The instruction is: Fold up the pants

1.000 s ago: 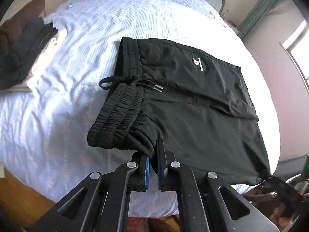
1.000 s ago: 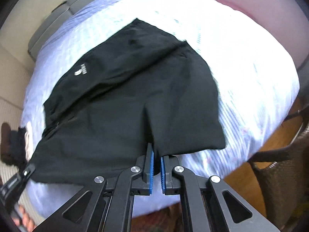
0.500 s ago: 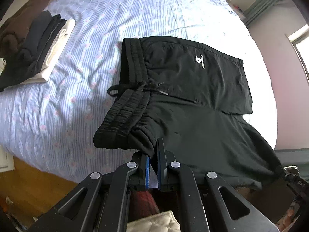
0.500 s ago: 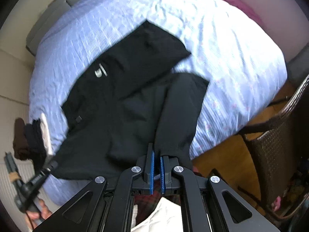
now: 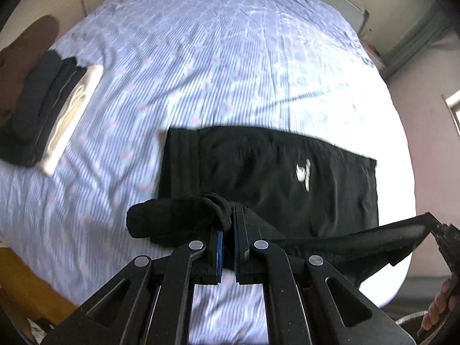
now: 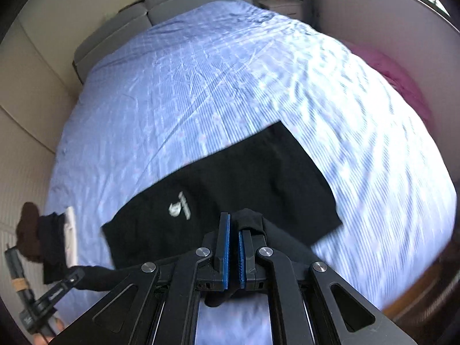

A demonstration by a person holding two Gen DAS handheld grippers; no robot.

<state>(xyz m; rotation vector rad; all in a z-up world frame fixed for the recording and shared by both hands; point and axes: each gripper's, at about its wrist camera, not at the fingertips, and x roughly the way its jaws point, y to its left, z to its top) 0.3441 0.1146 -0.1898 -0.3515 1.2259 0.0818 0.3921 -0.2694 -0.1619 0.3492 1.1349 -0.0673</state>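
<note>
Black pants with a white logo lie on the striped blue bed sheet. My left gripper is shut on the bunched waistband corner and holds it above the lower layer. My right gripper is shut on the hem end of the same leg. The raised leg stretches taut between the two grippers, over the leg that lies flat. The right gripper shows at the right edge of the left wrist view. In the right wrist view, the left gripper is at the lower left. The picture is blurred.
A stack of folded dark and white clothes sits on the bed's left side. Beyond the sheet stand a grey headboard and a nightstand. A pink blanket lies along the right wall. Wooden floor shows past the near edge.
Both grippers have lifted the near leg and carried it away from the bed's edge, over the far leg. The pants now show about half their earlier width.
</note>
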